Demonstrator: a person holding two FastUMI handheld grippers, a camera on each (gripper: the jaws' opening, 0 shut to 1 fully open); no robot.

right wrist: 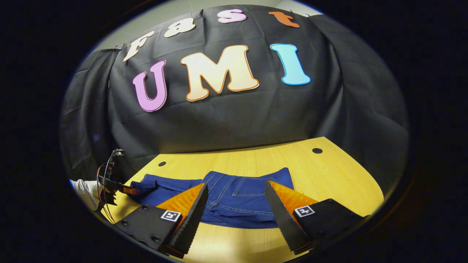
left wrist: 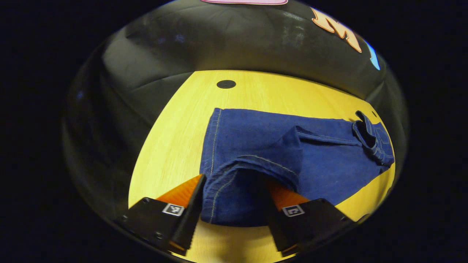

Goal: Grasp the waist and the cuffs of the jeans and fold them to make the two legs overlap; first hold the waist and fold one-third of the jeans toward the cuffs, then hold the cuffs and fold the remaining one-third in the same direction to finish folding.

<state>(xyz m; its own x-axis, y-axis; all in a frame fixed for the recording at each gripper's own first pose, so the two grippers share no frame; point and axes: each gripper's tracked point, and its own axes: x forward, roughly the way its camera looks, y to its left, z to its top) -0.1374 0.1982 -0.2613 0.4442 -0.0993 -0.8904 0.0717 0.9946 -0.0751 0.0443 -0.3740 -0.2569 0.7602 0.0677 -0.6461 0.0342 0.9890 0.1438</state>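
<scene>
Dark blue jeans (left wrist: 292, 146) lie flat on the yellow wooden table (left wrist: 172, 146), waist (left wrist: 373, 140) far to the right in the left gripper view and cuffs toward me. My left gripper (left wrist: 236, 180) is open, low at the table, with the nearer cuff (left wrist: 226, 199) lying between its fingers. In the right gripper view the jeans (right wrist: 237, 199) show their waist end with a stitched pocket (right wrist: 252, 190). My right gripper (right wrist: 237, 184) is open above the table's front edge, short of the cloth. The left gripper (right wrist: 126, 190) appears at the far left, at the cuff end.
Black cloth walls close the table on the far sides. Small dark holes (right wrist: 317, 150) (right wrist: 162, 163) sit in the tabletop near its back edge. A white sleeve (right wrist: 82, 188) holds the left gripper. Bare wood (right wrist: 329, 182) lies to the right of the jeans.
</scene>
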